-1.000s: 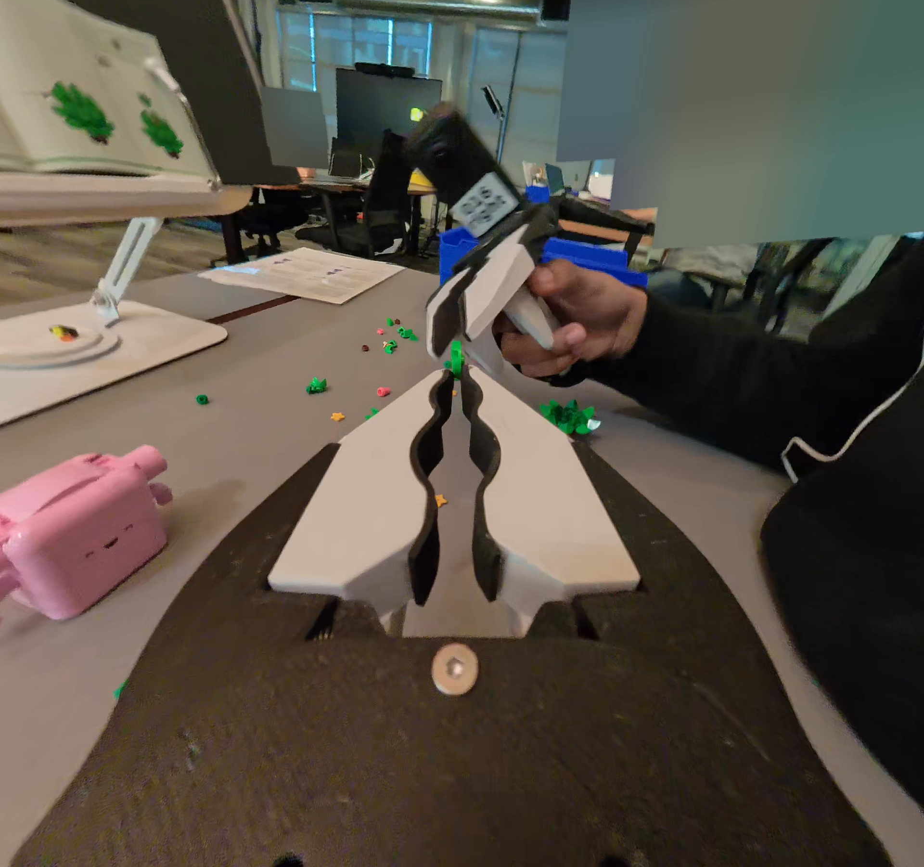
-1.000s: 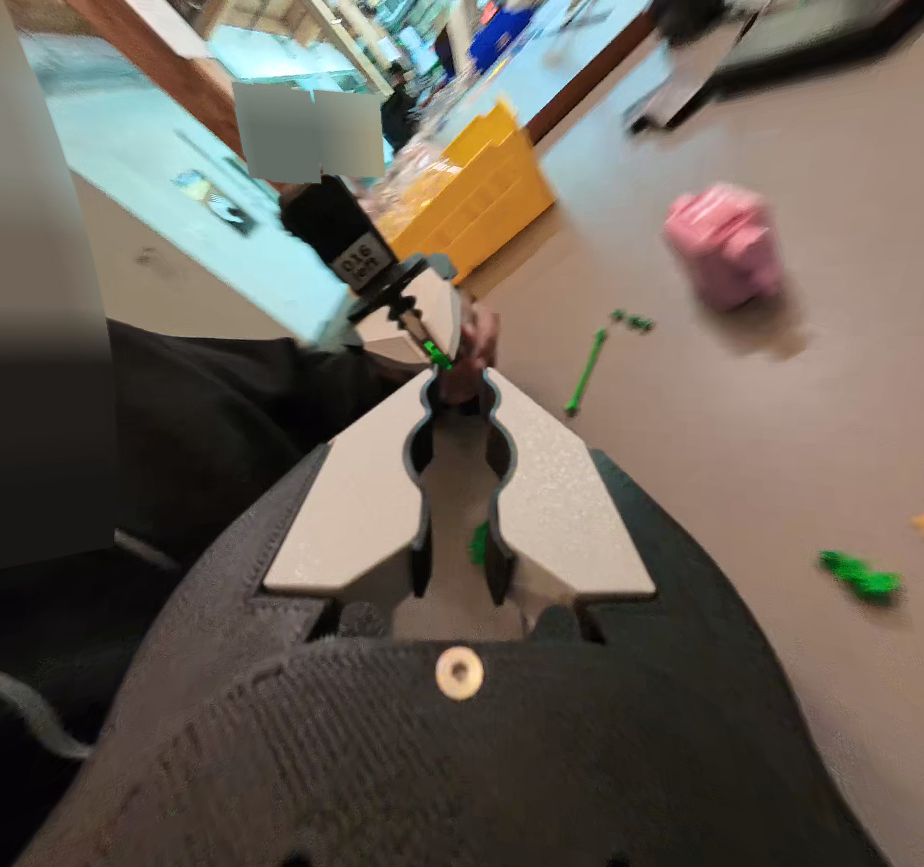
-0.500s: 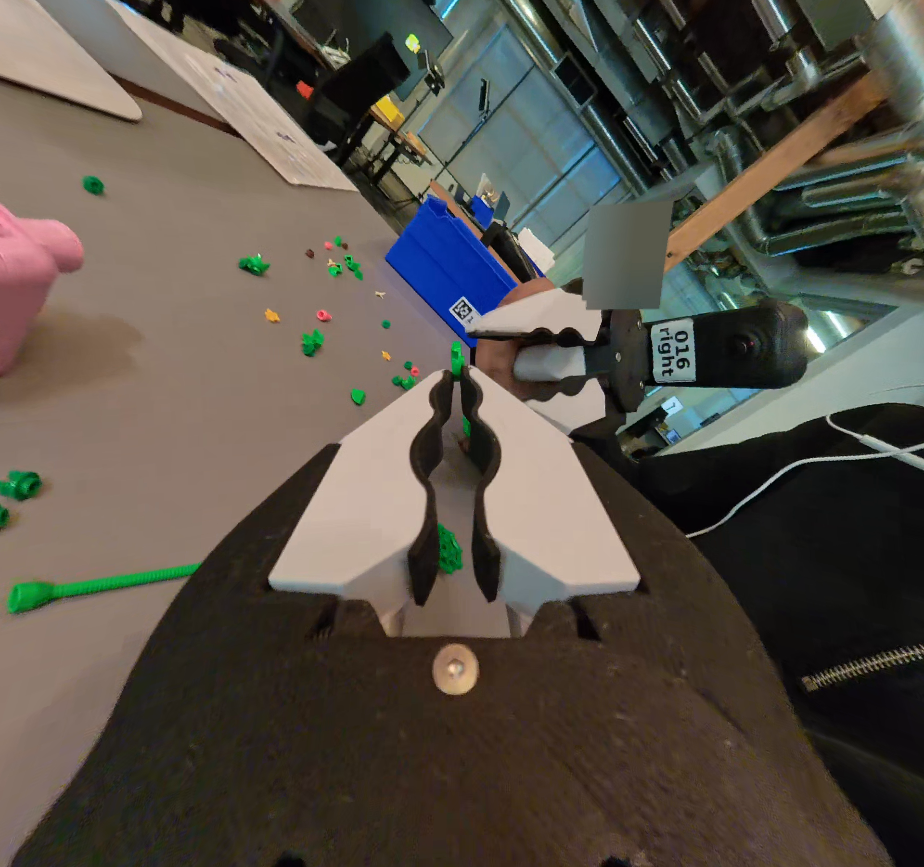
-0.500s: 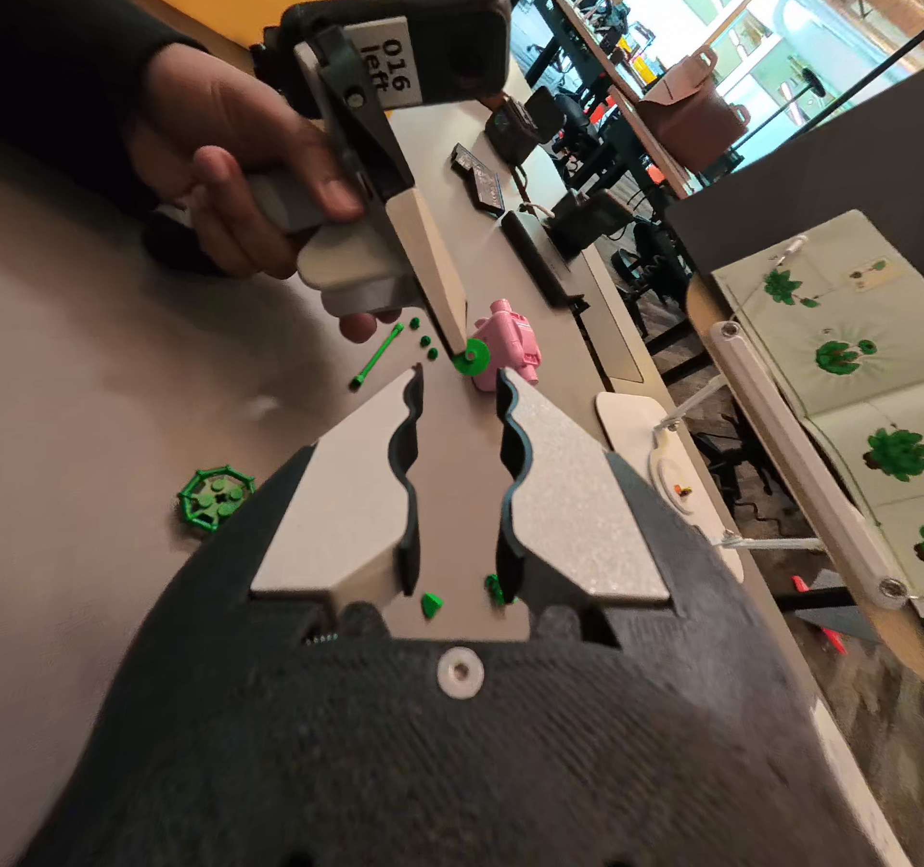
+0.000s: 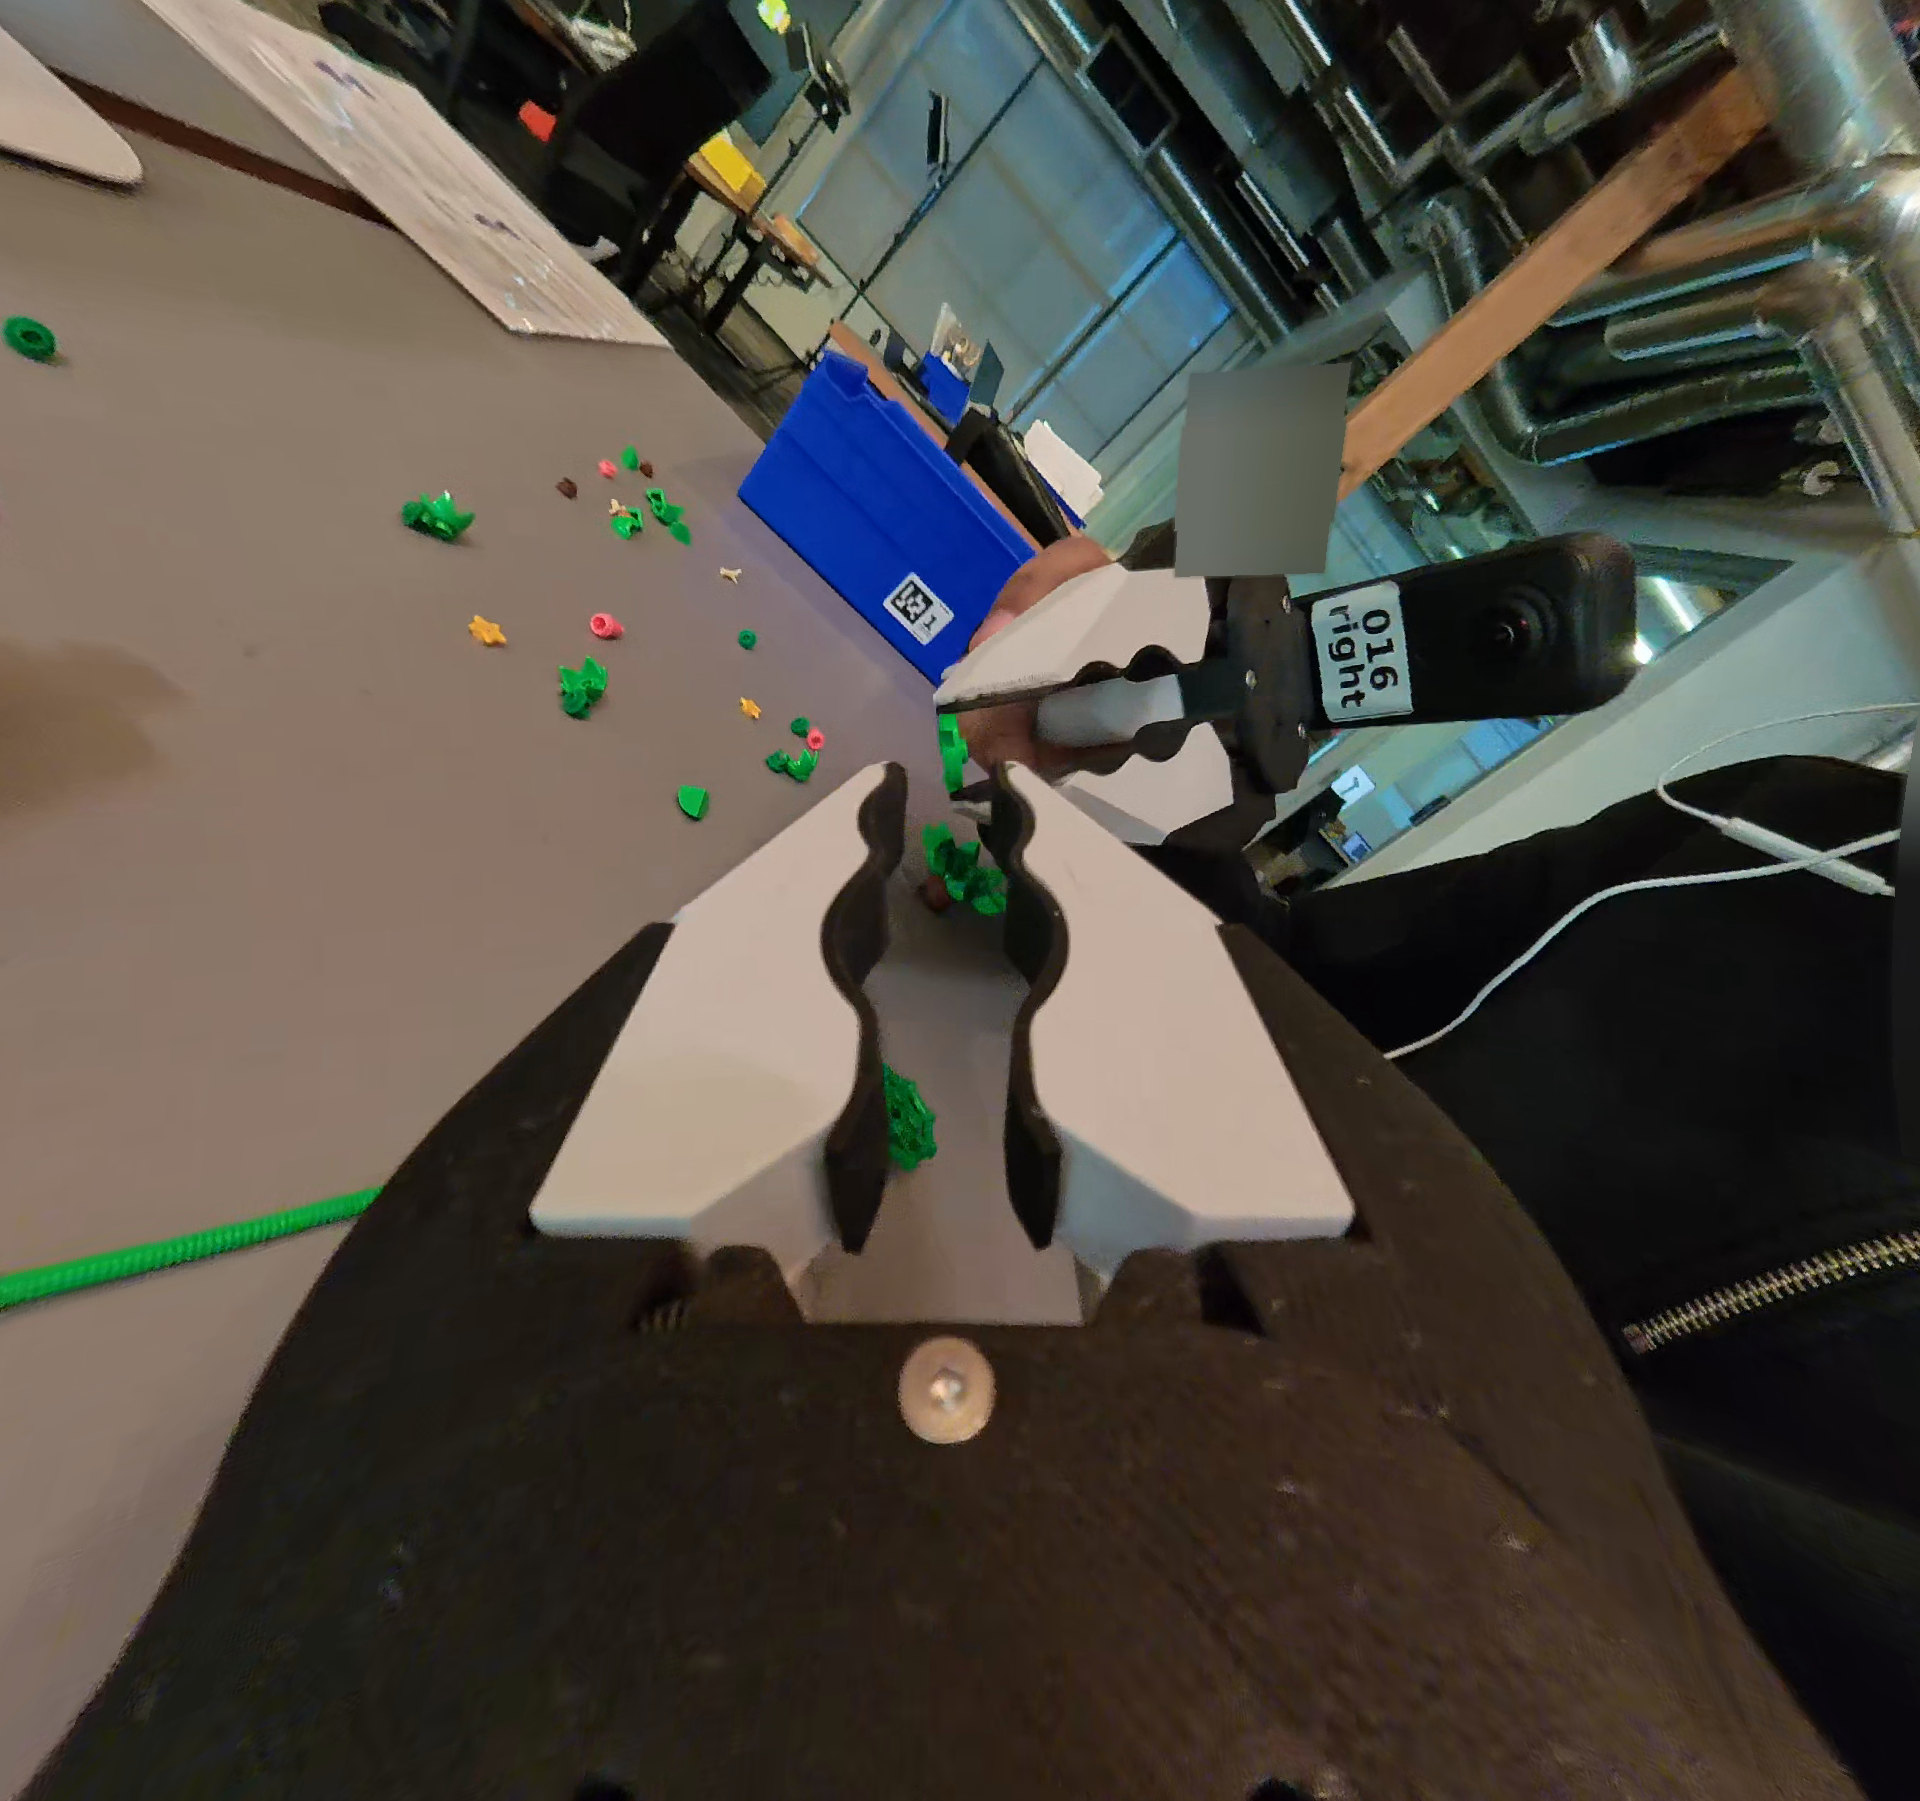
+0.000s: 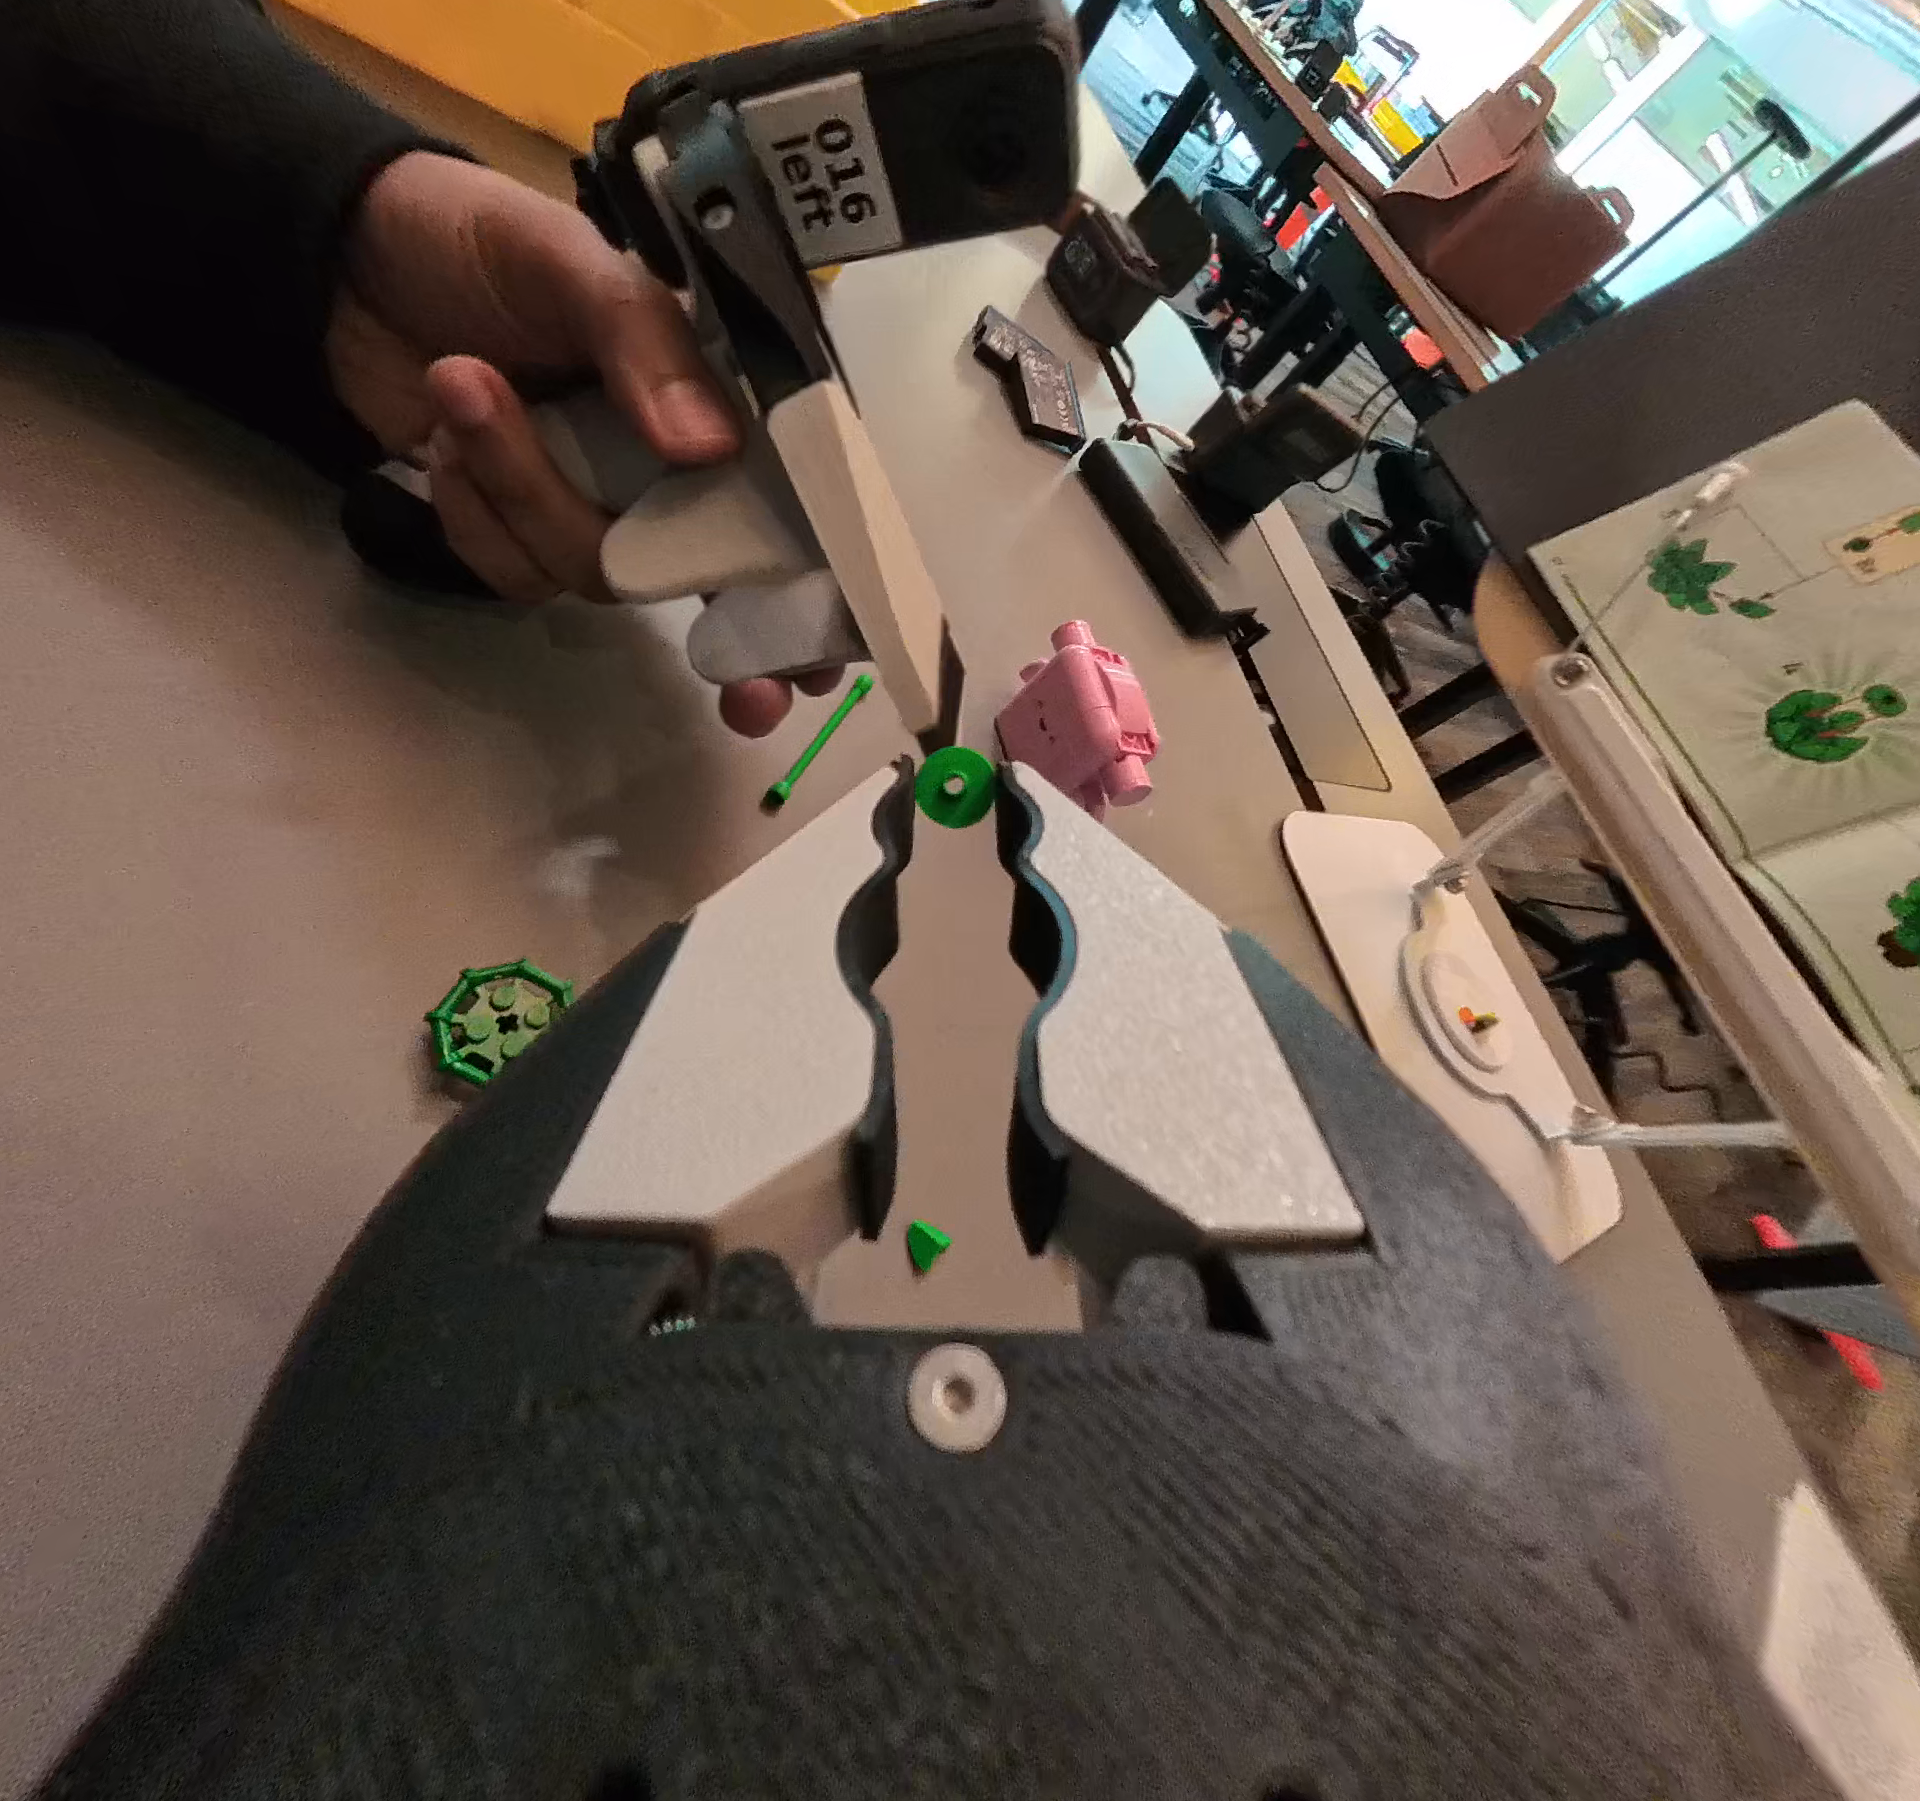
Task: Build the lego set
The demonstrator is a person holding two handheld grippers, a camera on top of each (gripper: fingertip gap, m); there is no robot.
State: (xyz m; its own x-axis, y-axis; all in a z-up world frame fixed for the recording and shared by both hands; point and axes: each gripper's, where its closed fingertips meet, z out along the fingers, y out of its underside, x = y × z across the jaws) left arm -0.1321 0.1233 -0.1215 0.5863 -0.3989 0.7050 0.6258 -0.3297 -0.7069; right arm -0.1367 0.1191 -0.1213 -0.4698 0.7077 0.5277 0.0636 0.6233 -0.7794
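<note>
Left wrist view: the left gripper (image 5: pixel 948 781) has its fingers parted by a narrow gap. A small green lego piece (image 5: pixel 951 752) stands at the tips; whether the left gripper grips it cannot be told from here. The right gripper (image 5: pixel 961 749) enters from the right, held in a hand (image 5: pixel 1023 598), with its tips on either side of the same piece. On the grey table (image 5: pixel 260 868), loose green, pink and yellow lego pieces (image 5: pixel 623 629) lie scattered to the left. A green leafy cluster (image 5: pixel 964 868) lies just beyond the fingers, and a green rod (image 5: pixel 177 1247) lies at near left. A blue bin (image 5: pixel 873 525) stands at the far edge.

Right wrist view: the right gripper (image 6: pixel 951 790) is partly closed, its two tips touching a round green lego disc (image 6: pixel 952 788) on either side. The left gripper (image 6: pixel 930 712) points down at the disc from above, its jaw state unclear. Far right of the disc sits a pink toy (image 6: pixel 1081 728). A green wheel-shaped piece (image 6: pixel 497 1019) lies at near left. An open instruction booklet (image 6: pixel 1766 712) rests on a stand at right.
</note>
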